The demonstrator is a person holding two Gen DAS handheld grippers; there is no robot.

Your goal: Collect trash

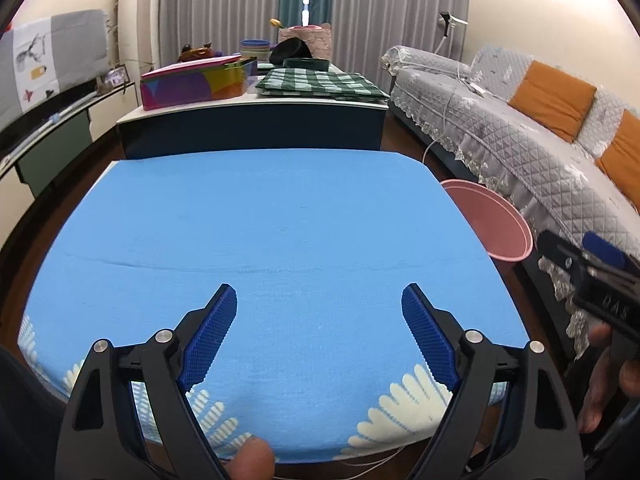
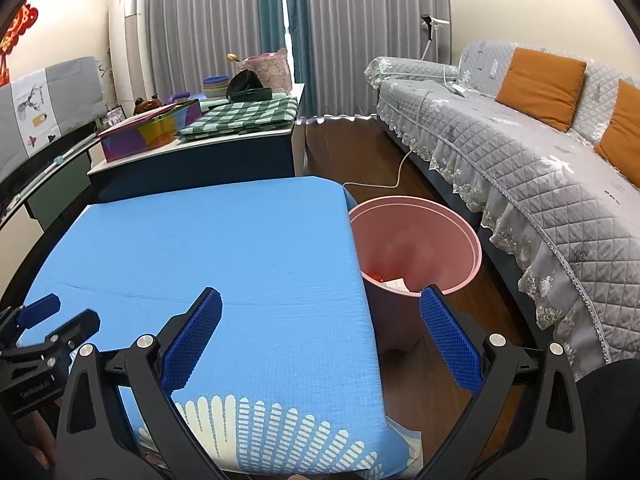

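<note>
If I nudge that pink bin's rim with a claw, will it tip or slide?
The pink bin would probably slide or tip easily: it looks like thin plastic, holds only a few scraps, and narrows toward its base on smooth wood floor.

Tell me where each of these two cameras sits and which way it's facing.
Left wrist: on the left gripper, looking down over the blue cloth-covered table; its open blue-padded fingers, a thumb and the right gripper show.
Right wrist: on the right gripper, over the table's right edge toward the pink plastic bin; the left gripper shows.
Shared: table, bin, grey quilted sofa.
</note>
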